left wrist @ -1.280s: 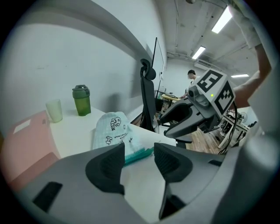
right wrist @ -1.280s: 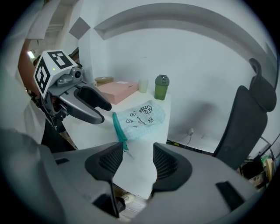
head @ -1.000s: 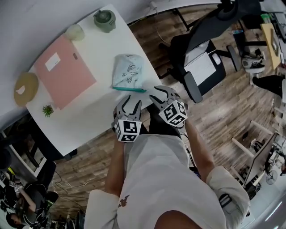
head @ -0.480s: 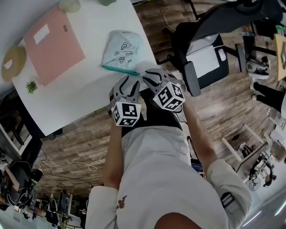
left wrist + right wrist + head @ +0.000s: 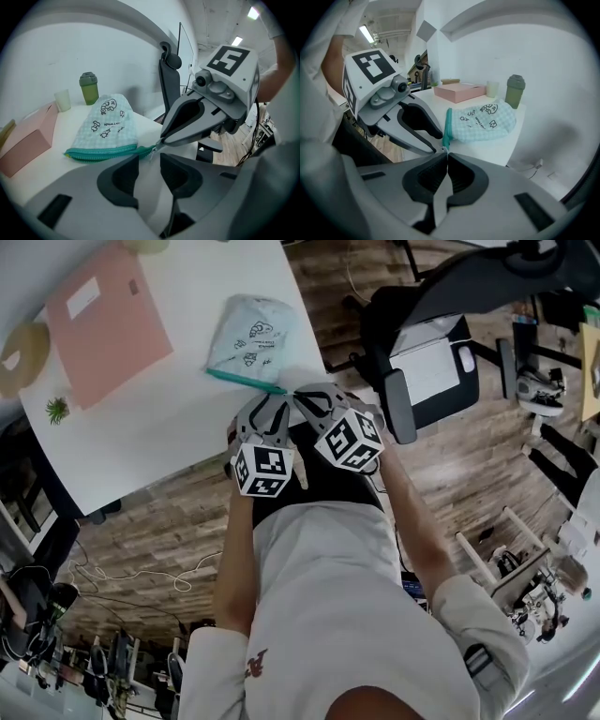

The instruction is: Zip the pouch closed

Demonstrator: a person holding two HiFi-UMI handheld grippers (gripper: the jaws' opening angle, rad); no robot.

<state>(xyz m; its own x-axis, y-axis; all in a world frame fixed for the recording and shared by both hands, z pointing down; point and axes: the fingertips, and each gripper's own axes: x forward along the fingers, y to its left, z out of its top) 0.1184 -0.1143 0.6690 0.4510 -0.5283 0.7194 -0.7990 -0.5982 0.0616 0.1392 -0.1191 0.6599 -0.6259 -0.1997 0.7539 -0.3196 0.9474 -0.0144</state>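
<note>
The pouch (image 5: 251,329) lies on the table (image 5: 169,427) near its front edge, its teal zip (image 5: 246,382) facing the person. The right gripper (image 5: 446,154) is pinched tight on the pull (image 5: 153,150) at the zip's end. The left gripper (image 5: 149,164), just beside it, has its jaws partway apart and just closing, with only table between them

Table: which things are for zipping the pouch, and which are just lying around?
For the job: pouch, zip pull, right gripper, left gripper.
Just lying about: pink box, green bottle, cup, little plant, round board.
</note>
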